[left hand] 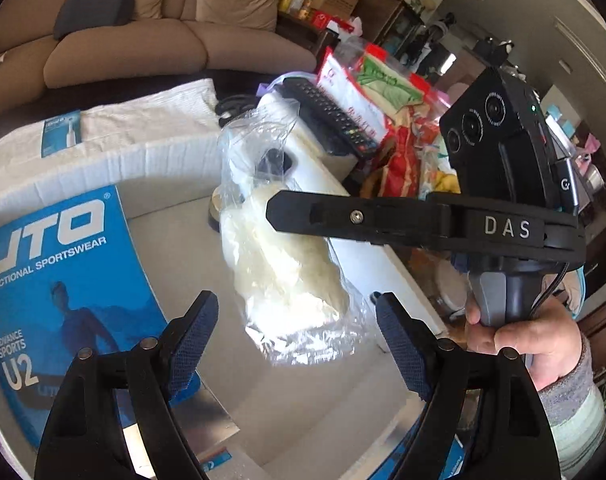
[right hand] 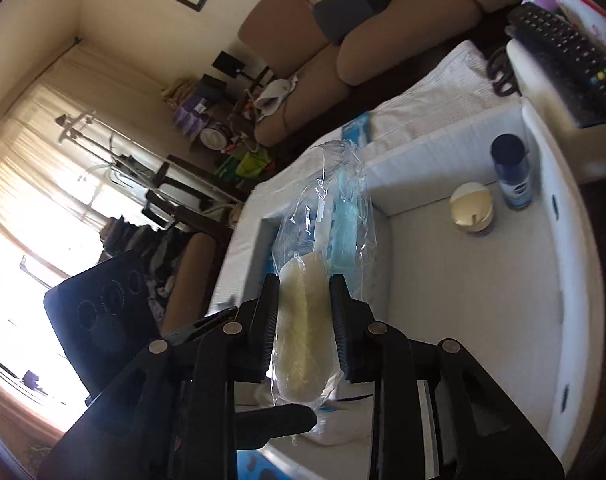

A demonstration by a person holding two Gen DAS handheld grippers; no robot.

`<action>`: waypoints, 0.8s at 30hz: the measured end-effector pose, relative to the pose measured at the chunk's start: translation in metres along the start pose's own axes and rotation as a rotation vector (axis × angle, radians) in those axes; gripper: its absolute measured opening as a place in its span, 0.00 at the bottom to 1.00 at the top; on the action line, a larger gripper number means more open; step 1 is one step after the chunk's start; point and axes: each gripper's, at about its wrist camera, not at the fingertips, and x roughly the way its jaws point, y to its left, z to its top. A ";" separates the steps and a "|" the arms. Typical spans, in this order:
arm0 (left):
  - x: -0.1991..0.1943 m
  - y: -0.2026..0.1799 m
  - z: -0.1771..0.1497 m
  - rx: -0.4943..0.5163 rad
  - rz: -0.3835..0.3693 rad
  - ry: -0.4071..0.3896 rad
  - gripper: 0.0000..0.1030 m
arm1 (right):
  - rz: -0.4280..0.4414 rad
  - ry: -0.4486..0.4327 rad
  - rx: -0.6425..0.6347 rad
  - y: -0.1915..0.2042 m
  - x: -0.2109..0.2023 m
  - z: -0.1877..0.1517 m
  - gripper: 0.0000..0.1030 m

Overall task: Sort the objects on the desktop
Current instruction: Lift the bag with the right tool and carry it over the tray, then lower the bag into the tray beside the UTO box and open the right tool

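Blue print covers the sportswear box (left hand: 63, 280) lying at the left of the left wrist view, inside a white foam crate (left hand: 115, 164). Right of it, the left gripper (left hand: 297, 340) stands with its jaws wide apart and nothing between them. Just past its fingertips hangs a clear plastic bag (left hand: 287, 272) with a pale cream lump inside, held up above the crate floor. The right gripper (left hand: 279, 210) reaches in from the right side of that view and pinches the bag, with a hand (left hand: 523, 340) around its grip. Behind the bag a black remote control (left hand: 327, 114) lies on a white box, with bright food packets (left hand: 383, 92) piled beside it, and a tan sofa (left hand: 143, 32) stands further back. In the right wrist view, the right gripper (right hand: 303, 328) has its jaws narrowed onto the plastic bag (right hand: 303, 332), pressing the cream lump from both sides. To the right, on the crate floor, sit a small round cream jar (right hand: 472, 208) and a dark-capped spray can (right hand: 512, 172), well apart from the bag.
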 end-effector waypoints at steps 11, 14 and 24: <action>-0.038 0.025 -0.033 -0.001 -0.022 -0.009 0.81 | -0.478 0.202 -0.263 0.003 0.107 0.003 0.23; -0.048 0.034 -0.036 -0.017 -0.016 -0.019 0.81 | -0.547 0.247 -0.287 0.010 0.133 -0.006 0.25; -0.055 0.050 -0.040 -0.066 -0.011 -0.030 0.81 | -0.373 0.144 -0.159 0.015 0.083 -0.011 0.40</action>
